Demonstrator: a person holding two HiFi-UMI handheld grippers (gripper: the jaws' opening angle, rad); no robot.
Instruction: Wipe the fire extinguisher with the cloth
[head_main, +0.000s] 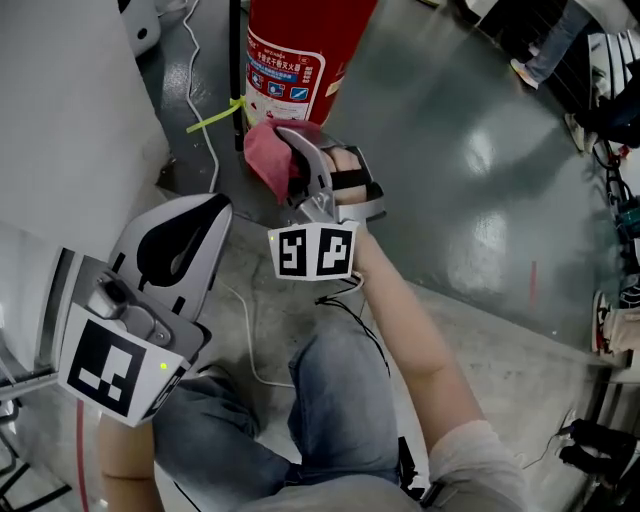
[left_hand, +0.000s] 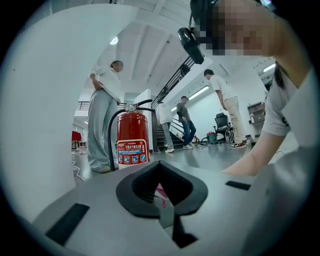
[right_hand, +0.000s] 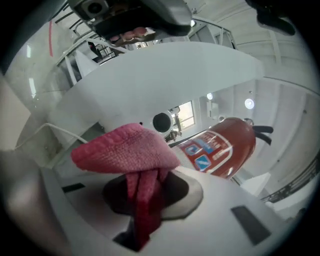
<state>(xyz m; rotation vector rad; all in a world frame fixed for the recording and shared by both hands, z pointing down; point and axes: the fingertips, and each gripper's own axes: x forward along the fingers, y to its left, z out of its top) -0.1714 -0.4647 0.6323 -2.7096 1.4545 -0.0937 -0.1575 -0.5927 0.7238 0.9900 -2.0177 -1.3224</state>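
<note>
A red fire extinguisher (head_main: 300, 50) stands on the grey floor at the top of the head view, its label facing me. My right gripper (head_main: 292, 168) is shut on a pink cloth (head_main: 262, 150), which bunches out past the jaws just below the cylinder's base; I cannot tell if cloth and cylinder touch. In the right gripper view the cloth (right_hand: 125, 150) hangs folded over the jaws, with the extinguisher (right_hand: 220, 147) close behind. My left gripper (head_main: 212, 208) is held lower left, shut and holding nothing. The left gripper view shows the extinguisher (left_hand: 132, 137) upright ahead.
A grey wall panel (head_main: 60, 120) stands close on the left. A white cable (head_main: 200, 90), a black hose (head_main: 237, 60) and a yellow-green tie (head_main: 215, 118) hang beside the extinguisher. My knees (head_main: 330, 400) are below. Several people (left_hand: 102, 120) stand in the hall beyond.
</note>
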